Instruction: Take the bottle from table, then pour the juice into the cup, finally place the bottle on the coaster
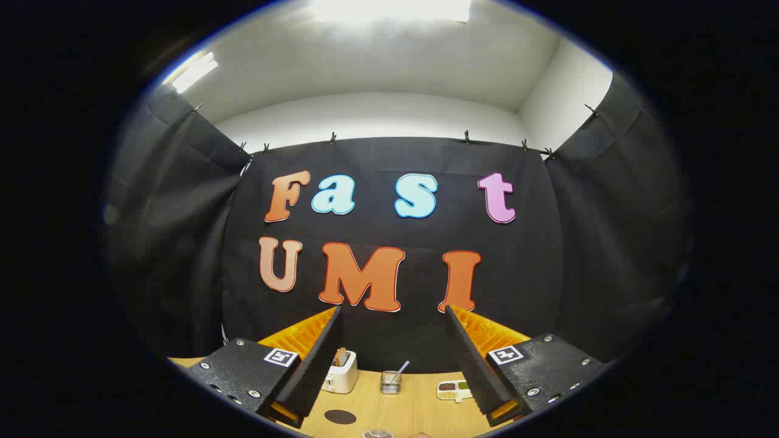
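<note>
while my gripper [392, 359] hangs wide open, holding nothing: coaster [339, 417] between the fingers, glass cup [390, 382] beyond. risk: aimed high, i may miss the bottle.

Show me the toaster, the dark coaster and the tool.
toaster [342, 376], gripper view, its pale front
coaster [339, 417], gripper view, middle of the dark disc
tool [392, 316], gripper view, open gap midway between its fingertips

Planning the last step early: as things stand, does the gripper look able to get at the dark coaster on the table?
Probably yes. The gripper is open with nothing between its fingers, and the coaster lies bare on the table just below and between them, nearer than the toaster. It would have to tilt down first.
</note>
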`<control>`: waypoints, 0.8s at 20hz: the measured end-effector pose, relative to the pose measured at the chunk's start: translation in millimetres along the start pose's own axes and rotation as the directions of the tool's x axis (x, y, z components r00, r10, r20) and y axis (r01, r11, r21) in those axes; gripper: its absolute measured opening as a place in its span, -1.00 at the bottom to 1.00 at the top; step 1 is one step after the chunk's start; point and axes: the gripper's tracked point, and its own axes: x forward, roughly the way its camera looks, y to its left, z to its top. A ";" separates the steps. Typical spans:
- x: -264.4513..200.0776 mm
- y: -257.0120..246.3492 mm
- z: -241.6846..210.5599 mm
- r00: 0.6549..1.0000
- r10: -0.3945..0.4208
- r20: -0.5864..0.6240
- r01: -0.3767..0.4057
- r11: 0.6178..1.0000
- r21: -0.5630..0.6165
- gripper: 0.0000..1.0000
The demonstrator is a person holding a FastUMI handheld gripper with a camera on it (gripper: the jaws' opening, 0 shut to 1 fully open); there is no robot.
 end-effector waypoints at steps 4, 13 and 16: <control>0.1 1.1 0.2 1.000 0.004 -0.001 -0.004 1.000 0.007 0.95; -6.5 5.8 -2.8 1.000 0.024 0.001 -0.024 1.000 -0.002 0.96; -8.7 5.3 1.9 1.000 0.021 0.014 -0.021 1.000 0.012 0.96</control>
